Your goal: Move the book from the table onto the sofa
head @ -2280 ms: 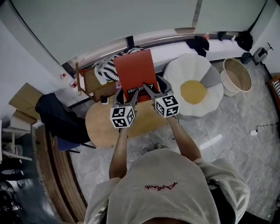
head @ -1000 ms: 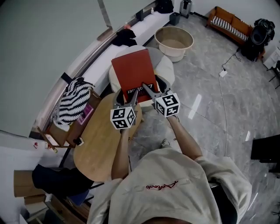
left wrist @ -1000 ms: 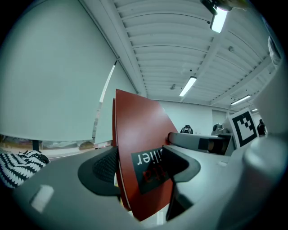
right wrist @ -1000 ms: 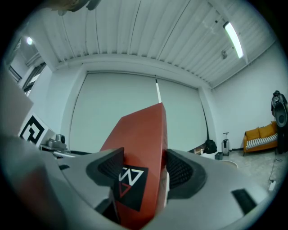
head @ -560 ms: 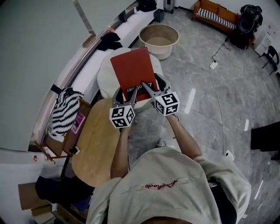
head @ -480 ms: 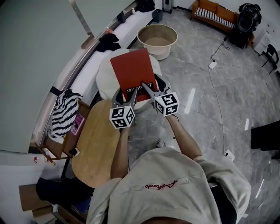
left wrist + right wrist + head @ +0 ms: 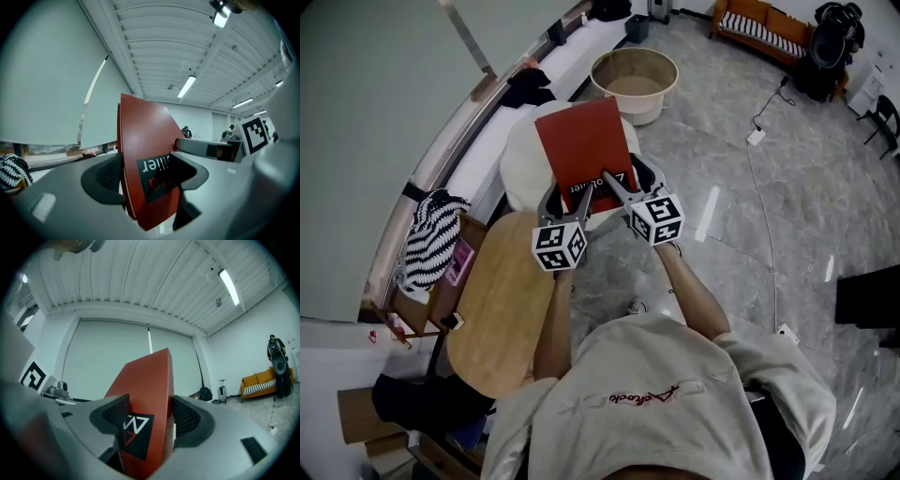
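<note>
Two tools, left tool (image 7: 579,197) and right tool (image 7: 615,185), each clamped on the red book (image 7: 584,148).

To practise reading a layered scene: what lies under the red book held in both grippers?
Below the red book a white cushion shows past its left edge. The cushion's middle is covered by the book, so what lies there cannot be seen.

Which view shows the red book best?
Head view: the whole cover of the book shows. The left and right gripper views each show only a foreshortened part of it, clamped between the jaws.
</note>
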Demonstrator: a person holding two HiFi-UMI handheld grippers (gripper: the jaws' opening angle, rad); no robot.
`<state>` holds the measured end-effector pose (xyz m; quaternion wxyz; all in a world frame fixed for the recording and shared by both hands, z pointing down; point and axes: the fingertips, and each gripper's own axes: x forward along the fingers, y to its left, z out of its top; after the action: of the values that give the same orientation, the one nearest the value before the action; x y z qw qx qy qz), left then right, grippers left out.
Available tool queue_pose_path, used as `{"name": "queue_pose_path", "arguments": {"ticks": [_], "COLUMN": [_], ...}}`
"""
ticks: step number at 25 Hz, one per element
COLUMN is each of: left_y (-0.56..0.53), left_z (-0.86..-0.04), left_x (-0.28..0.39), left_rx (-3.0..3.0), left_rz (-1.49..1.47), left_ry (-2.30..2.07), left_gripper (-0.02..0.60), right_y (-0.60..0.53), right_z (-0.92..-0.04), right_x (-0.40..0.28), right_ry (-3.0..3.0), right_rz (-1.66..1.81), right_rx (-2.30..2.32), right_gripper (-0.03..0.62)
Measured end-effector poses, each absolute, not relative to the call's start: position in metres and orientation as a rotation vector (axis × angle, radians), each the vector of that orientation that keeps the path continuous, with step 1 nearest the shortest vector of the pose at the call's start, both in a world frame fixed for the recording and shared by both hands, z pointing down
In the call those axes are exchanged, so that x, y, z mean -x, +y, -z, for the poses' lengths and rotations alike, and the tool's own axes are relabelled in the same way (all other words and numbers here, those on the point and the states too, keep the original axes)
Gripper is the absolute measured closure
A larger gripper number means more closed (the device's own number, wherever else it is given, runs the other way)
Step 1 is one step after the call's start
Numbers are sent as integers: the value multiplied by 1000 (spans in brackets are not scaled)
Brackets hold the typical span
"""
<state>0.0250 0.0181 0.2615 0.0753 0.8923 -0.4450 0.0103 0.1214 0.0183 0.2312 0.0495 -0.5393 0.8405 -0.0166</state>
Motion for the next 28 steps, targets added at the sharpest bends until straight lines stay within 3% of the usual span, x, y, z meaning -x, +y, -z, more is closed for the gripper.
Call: {"name": "queue_pose_path", "arguments": {"ticks": [28], "left_y": [-39], "left_z": [-273], "left_x": [-56], "left_rx": [-2658], "left_rz": [-36], "left_ry": [-1337], "left_gripper": [287], "right_y": [-40], "right_z": [-241], "right_x": [-154], "right_ry": [2572], "right_rz": [60], "right_rx": [1629], "right_gripper": [309]}}
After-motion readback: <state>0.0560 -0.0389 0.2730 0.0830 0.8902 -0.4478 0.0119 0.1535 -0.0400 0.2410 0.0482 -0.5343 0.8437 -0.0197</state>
